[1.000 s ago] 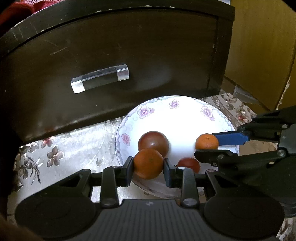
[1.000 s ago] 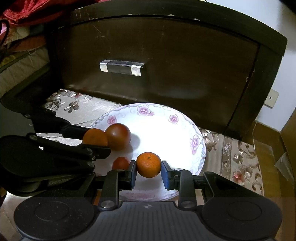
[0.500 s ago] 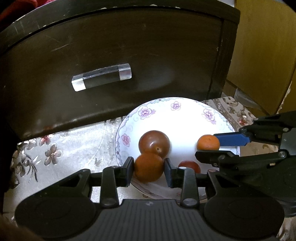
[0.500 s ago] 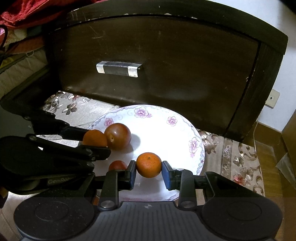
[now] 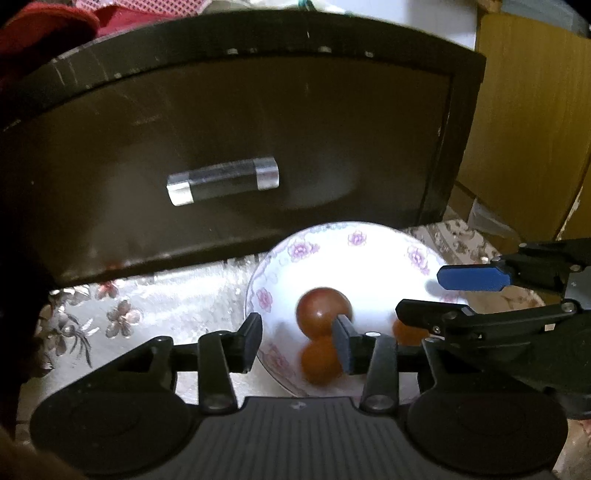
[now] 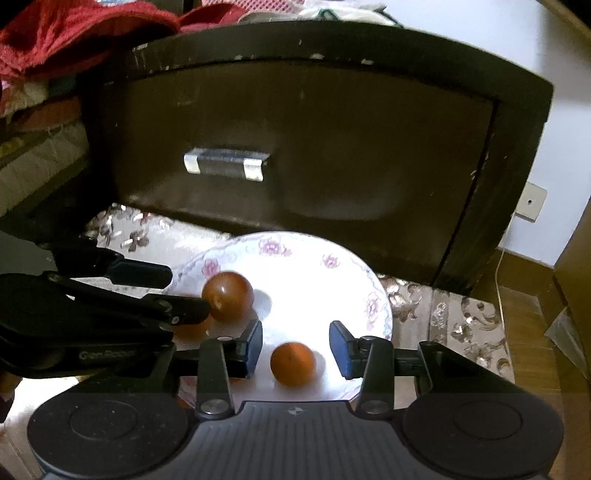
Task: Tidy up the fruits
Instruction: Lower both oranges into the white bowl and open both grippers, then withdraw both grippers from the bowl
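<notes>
A white plate [image 5: 354, 236] with a pink flower rim stands on the patterned cloth in front of a dark drawer. A dark red tomato [image 5: 321, 310] lies on it. Just in front of it an orange [image 5: 317, 363] rests on the plate between the fingers of my left gripper [image 5: 297, 345]. Its jaws are opening, and the left pad stands clear of the fruit. In the right wrist view a second orange [image 6: 293, 363] lies on the plate [image 6: 373, 295] between the fingers of my right gripper [image 6: 295, 349]. Those jaws are opening too, with gaps on both sides.
The dark drawer front [image 5: 258, 147] with a clear bar handle [image 5: 221, 181] rises right behind the plate. Flowered cloth [image 5: 147, 306] covers the surface to the left. A yellow-brown panel [image 5: 524, 110] stands at the right, red fabric [image 6: 74, 33] on top.
Both grippers have opened and let go of their oranges, which now lie on the plate. Both hands stayed almost in place.
</notes>
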### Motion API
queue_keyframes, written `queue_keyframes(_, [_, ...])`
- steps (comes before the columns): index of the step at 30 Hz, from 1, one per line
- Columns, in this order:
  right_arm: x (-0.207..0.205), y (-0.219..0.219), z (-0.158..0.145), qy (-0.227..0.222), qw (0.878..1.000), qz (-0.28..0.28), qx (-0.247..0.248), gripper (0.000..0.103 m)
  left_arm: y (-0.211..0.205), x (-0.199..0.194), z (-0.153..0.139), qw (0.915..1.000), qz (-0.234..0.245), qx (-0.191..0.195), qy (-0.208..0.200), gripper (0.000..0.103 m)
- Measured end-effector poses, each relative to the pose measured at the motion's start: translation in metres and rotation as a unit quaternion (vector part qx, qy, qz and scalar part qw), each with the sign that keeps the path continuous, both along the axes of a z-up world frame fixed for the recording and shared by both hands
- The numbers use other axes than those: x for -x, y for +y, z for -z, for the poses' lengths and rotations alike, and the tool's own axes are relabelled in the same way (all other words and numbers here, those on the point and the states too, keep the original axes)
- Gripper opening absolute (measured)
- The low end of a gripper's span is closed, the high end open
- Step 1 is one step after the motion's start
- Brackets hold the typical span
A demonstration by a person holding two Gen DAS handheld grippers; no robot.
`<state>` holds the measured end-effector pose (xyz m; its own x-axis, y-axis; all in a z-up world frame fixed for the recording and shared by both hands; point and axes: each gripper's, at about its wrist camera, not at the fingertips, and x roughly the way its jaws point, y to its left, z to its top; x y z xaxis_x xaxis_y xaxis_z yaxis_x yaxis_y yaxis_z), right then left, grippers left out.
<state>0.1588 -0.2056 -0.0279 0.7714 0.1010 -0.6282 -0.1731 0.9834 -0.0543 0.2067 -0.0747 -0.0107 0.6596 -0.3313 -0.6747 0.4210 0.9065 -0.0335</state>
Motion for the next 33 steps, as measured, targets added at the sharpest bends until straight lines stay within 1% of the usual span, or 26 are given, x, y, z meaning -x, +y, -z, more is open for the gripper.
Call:
queue_keyframes(6, [0.01,-0.003,-0.014,-0.013,1.0,0.008,-0.015,0.039,0.006,0.012,-0.021,0.9998,-0.006,0.014,-0.012,0.055])
queue_keyframes(12, [0.022,-0.006,-0.024,-0.02,0.999,0.015,-0.027,0.04,0.012,0.029,-0.036,0.9996,-0.008,0.012,-0.024,0.056])
queue_keyframes(18, [0.034,0.002,-0.028,-0.018,0.999,0.006,-0.036,0.04,0.028,0.047,-0.039,0.9996,-0.02,-0.001,-0.02,0.056])
queue_keyframes(24, [0.054,0.011,-0.028,-0.007,0.999,-0.011,-0.035,0.04,0.043,0.065,-0.04,0.9995,-0.032,-0.002,-0.008,0.056])
queue_keyframes(29, [0.067,0.017,-0.021,0.016,0.999,-0.015,-0.038,0.04,0.05,0.082,-0.036,0.9994,-0.034,-0.006,0.006,0.056])
queue_keyframes(33, [0.072,0.024,-0.014,0.031,0.999,-0.026,-0.036,0.04,0.057,0.094,-0.027,0.9989,-0.038,-0.007,0.027,0.056])
